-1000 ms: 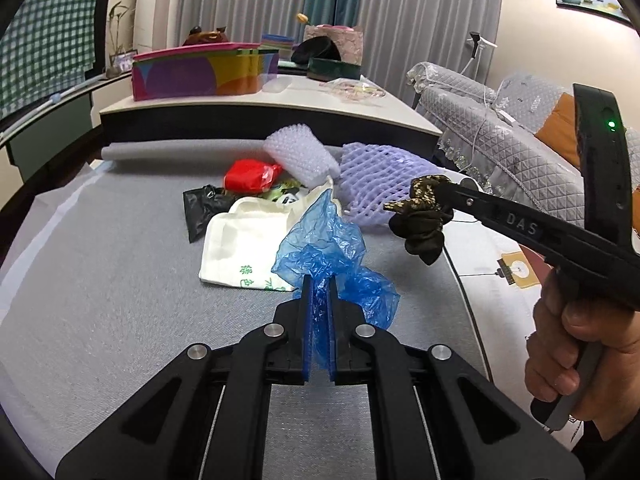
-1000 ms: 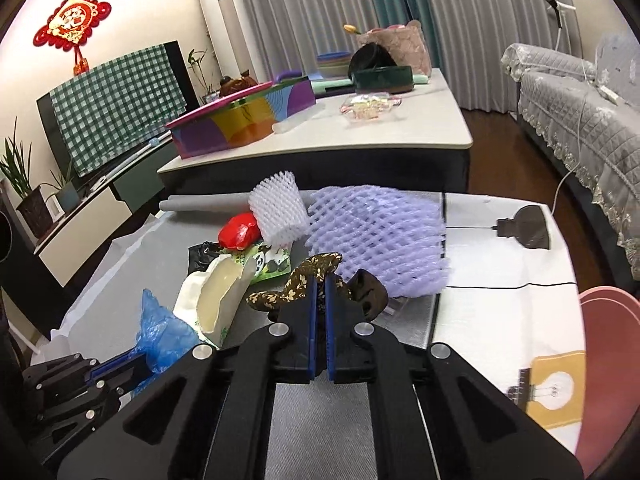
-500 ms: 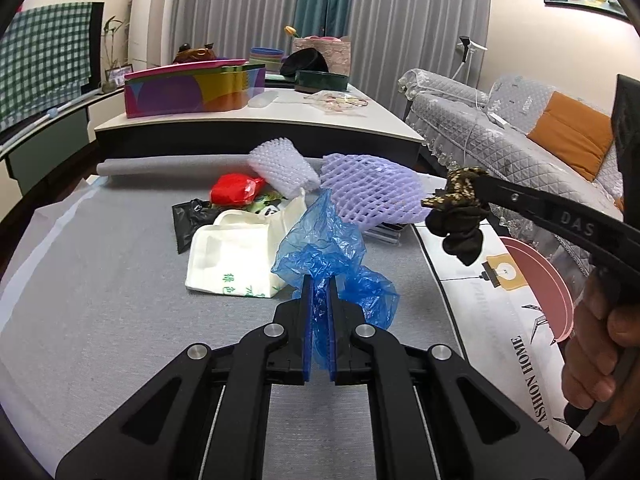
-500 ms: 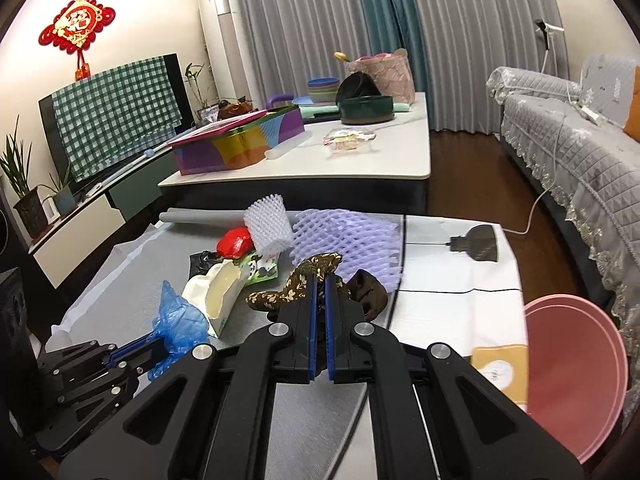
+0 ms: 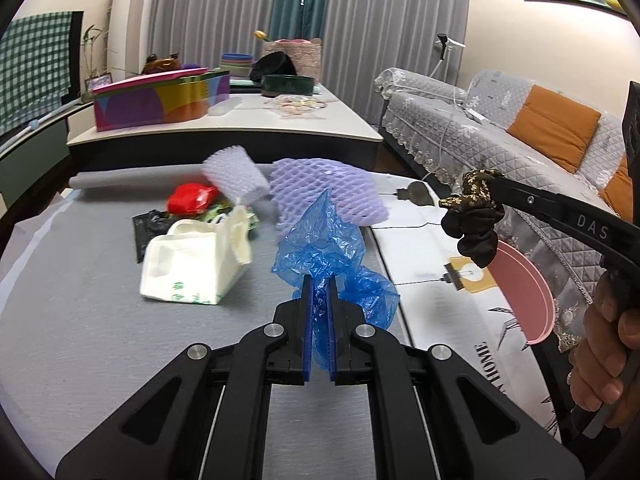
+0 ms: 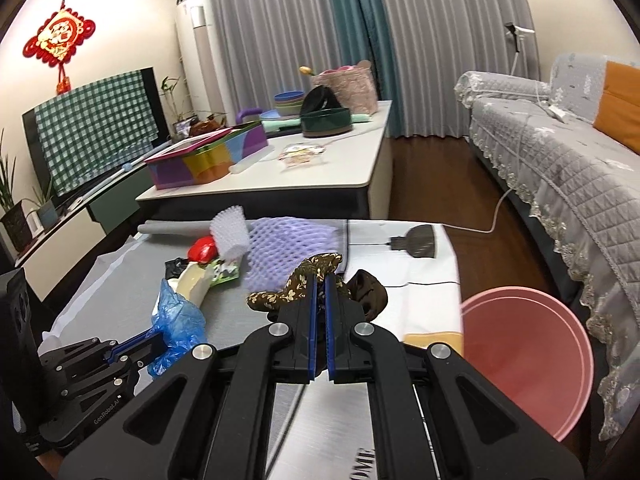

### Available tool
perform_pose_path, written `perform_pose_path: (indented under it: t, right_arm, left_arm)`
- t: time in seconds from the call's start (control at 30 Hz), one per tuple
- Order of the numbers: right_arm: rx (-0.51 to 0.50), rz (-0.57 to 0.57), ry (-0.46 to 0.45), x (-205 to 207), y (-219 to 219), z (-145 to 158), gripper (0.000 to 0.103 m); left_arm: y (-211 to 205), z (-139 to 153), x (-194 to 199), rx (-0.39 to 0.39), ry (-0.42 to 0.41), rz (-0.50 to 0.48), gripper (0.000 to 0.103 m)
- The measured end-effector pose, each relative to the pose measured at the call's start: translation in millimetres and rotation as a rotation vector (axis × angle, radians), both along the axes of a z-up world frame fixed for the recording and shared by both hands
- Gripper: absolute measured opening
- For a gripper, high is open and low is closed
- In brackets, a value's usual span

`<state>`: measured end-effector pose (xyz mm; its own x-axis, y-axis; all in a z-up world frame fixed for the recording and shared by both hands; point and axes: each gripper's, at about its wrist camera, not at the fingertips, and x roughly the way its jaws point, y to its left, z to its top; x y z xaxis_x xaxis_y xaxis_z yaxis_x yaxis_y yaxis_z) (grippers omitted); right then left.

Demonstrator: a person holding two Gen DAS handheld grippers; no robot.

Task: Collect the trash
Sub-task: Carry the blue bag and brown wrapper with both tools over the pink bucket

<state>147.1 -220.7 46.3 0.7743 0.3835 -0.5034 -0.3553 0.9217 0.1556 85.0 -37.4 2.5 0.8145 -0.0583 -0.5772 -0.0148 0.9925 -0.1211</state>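
My left gripper (image 5: pixel 319 284) is shut on a crumpled blue plastic bag (image 5: pixel 328 256) and holds it above the grey table mat (image 5: pixel 80 320). My right gripper (image 6: pixel 320 280) is shut on a dark brown flowered cloth (image 6: pixel 296 288), also visible in the left wrist view (image 5: pixel 476 216), held above the table's right side. A pink bin (image 6: pixel 528 356) stands on the floor to the right of the table. On the mat lie a white bag (image 5: pixel 192 264), a red wrapper (image 5: pixel 188 198), a black bag (image 5: pixel 146 224), a white foam net (image 5: pixel 234 174) and a purple foam net (image 5: pixel 324 188).
A white cloth with printed lamps (image 5: pixel 452 280) covers the table's right end. A second table (image 6: pixel 304 172) with a colourful box (image 6: pixel 208 156) stands behind. A grey sofa (image 6: pixel 560 168) is at the right. A cable (image 6: pixel 496 212) crosses the wooden floor.
Both grippers have risen and pulled back from the trash pile with their loads. The right gripper has moved rightwards, and the pink bin has come into view.
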Motion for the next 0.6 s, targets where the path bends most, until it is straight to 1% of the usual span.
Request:
perform_pose_path:
  t: [0.37,0.6]
  right_arm:
    - [0.004,-0.077,-0.012,-5,-42,6,0.004]
    - [0.015,-0.147,-0.024,-8,-74,9,0.004]
  left_arm:
    - [-38,2,8,0.003,-0.007,-0.065,0.005]
    - [-61,2,13,0.011,-0.011,-0.1,0.005]
